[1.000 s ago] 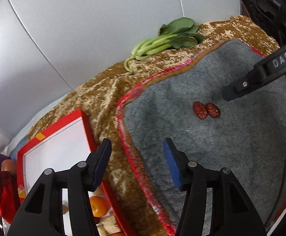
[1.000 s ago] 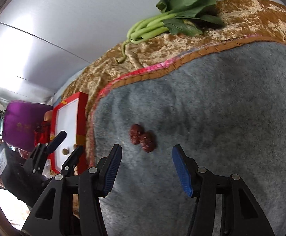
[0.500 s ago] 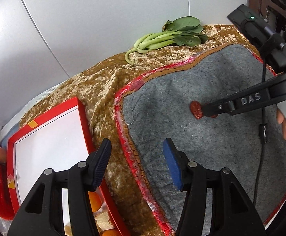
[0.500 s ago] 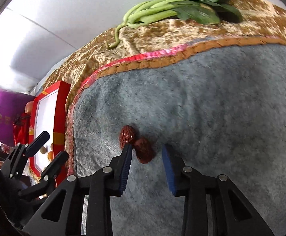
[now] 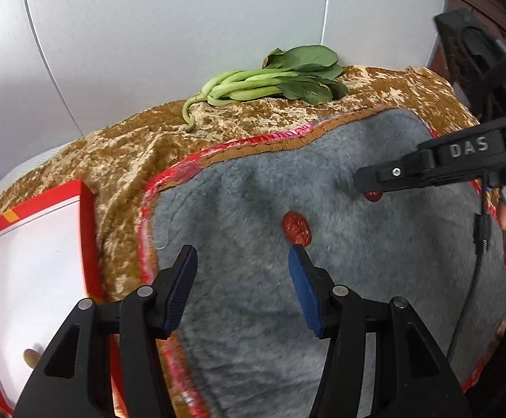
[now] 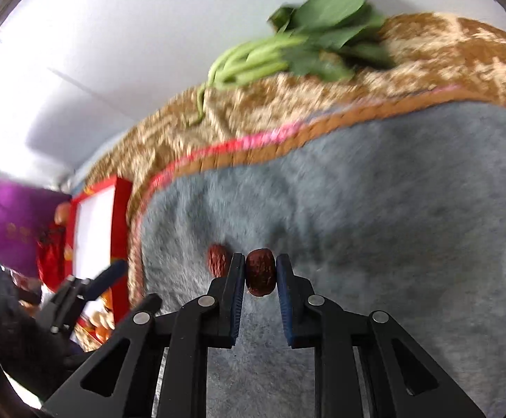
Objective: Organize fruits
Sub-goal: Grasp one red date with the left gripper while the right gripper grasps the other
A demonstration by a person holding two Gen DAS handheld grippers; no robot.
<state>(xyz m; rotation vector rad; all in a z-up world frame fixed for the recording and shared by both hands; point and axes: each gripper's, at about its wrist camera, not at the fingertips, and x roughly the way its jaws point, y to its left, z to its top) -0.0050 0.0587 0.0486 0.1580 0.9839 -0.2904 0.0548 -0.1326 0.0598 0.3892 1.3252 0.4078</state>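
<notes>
On the grey fleece mat [image 6: 375, 209], the right gripper [image 6: 260, 273] is clamped around one red date [image 6: 260, 271]; both blue pads press its sides, and the fruit's lower end sits at or just above the fleece — contact with the mat cannot be told. From the left wrist view only a sliver of this date [image 5: 372, 195] shows under the right gripper's black finger [image 5: 392, 174]; most of it is hidden.

Second date [image 5: 297, 228] lies loose on the mat, just left of the held one [image 6: 217, 260], partly covered by the left pad in the right wrist view.

Left gripper [image 5: 242, 284] hangs above the mat, jaws spread wide, nothing between them; second date sits just beyond its right fingertip.

Red-rimmed white tray [image 5: 85, 216] at the mat's left, cut off by the frame edge; a small round item inside it is too unclear to name. Leafy greens [image 5: 274, 82] rest on the gold cloth [image 5: 131, 149] by the wall, blurred in the right wrist view. Purple bag [image 6: 16, 223] far left, blurred.
</notes>
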